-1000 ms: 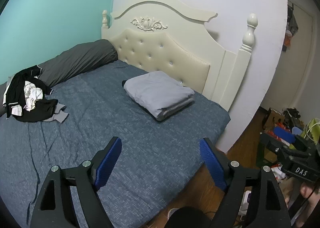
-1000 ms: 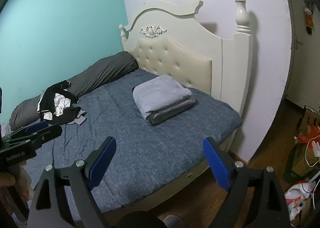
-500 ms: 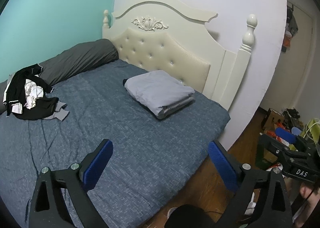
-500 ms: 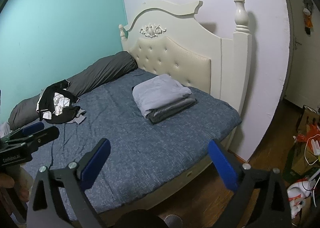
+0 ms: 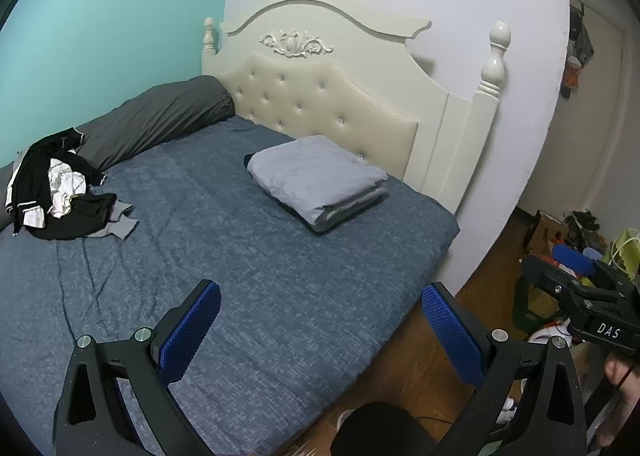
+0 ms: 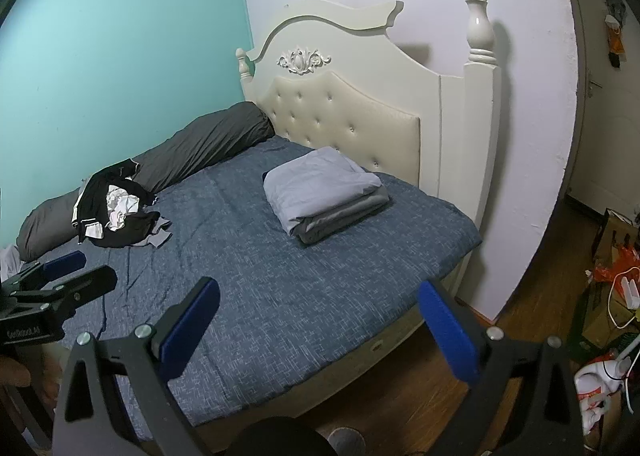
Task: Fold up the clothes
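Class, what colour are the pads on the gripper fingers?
Blue, with a fine textured surface, on black fingers. Clearest in the left wrist view, on the left gripper.

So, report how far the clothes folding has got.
Done: a folded grey stack sits by the headboard. In hand: nothing; the left gripper and right gripper are both open and empty above the bed. Left: the crumpled black-and-white pile near the teal wall.

Black/white clothes pile [image 5: 56,191] crumpled at bed's far left; grey folded stack [image 5: 320,179] nr headboard.
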Tool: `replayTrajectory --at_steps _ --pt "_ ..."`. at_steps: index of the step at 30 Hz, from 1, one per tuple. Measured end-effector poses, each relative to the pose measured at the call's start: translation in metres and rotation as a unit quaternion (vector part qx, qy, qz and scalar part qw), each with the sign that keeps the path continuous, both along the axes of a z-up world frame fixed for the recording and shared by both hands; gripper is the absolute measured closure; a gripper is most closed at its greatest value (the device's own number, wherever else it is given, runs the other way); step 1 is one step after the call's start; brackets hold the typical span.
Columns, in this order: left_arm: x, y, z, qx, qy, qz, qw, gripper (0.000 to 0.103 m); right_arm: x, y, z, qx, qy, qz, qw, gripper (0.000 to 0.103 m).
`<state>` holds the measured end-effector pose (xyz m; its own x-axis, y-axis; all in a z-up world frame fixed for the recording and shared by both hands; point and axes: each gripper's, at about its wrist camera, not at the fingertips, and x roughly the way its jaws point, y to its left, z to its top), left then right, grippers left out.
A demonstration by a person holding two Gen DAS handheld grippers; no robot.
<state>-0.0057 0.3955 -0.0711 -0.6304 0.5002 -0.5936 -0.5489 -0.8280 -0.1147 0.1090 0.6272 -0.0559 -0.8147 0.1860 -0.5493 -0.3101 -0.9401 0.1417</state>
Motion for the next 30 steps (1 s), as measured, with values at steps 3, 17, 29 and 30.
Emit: replayTrajectory --at_steps 3,17,29,30 --pt "0.000 -0.002 0.001 0.004 -0.001 0.002 1.0000 0.000 0.001 -0.001 0.000 0.003 -0.001 -0.001 1.000 0.003" --pt "0.004 -0.009 0.000 0.008 -0.001 0.003 1.0000 0.000 0.001 -0.003 0.003 0.004 0.005 0.001 1.000 0.000" --pt "0.004 -0.014 0.001 0.011 -0.002 0.014 0.9998 0.000 0.001 -0.006 0.000 -0.001 0.002 0.003 1.000 0.000" --pt "0.004 -0.014 0.000 0.011 -0.002 0.014 0.9998 0.000 0.001 -0.006 0.000 -0.001 0.002 0.004 1.000 0.000"
